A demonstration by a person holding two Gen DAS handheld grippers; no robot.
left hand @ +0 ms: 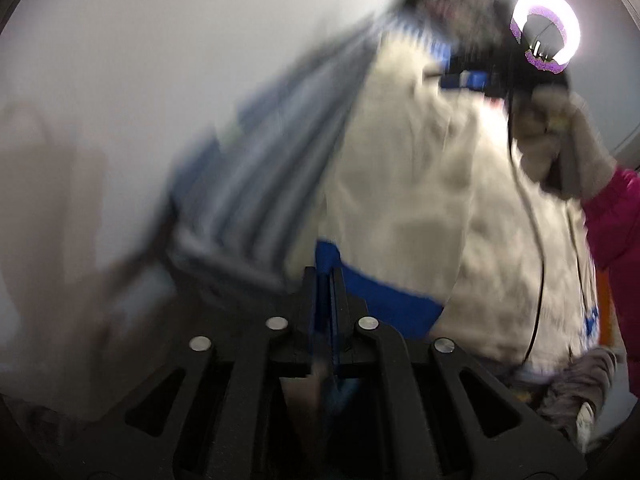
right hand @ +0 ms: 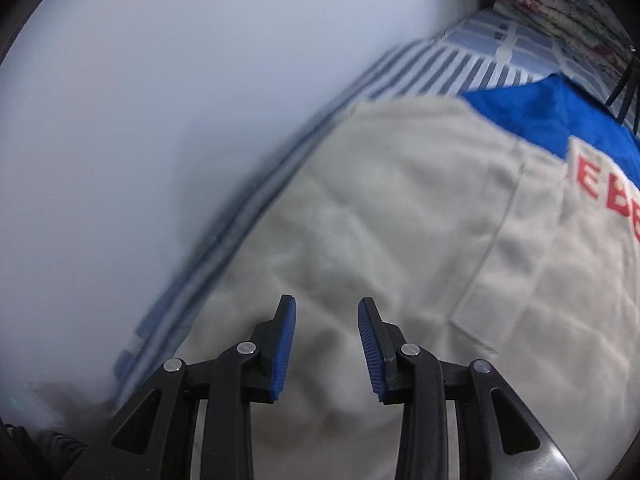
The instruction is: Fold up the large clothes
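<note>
A large beige jacket [left hand: 420, 184] with blue trim lies on a striped blue and white bed sheet [left hand: 256, 176]. My left gripper [left hand: 331, 280] is shut on the jacket's blue hem [left hand: 384, 300]; the view is blurred. The right gripper [left hand: 472, 80] shows far off at the jacket's other end, held by a gloved hand [left hand: 560, 136]. In the right wrist view my right gripper [right hand: 327, 320] is open, its blue pads [right hand: 285, 344] just above the beige jacket [right hand: 400, 220]. A blue panel [right hand: 540, 112] and red letters [right hand: 608, 196] show at the right.
A white wall [right hand: 160, 120] runs along the bed's far edge beside the striped sheet [right hand: 472, 64]. A folded patterned quilt [right hand: 552, 4] lies at the top right. A bright ring light [left hand: 546, 30] glares. The person's pink sleeve [left hand: 616, 220] is at the right edge.
</note>
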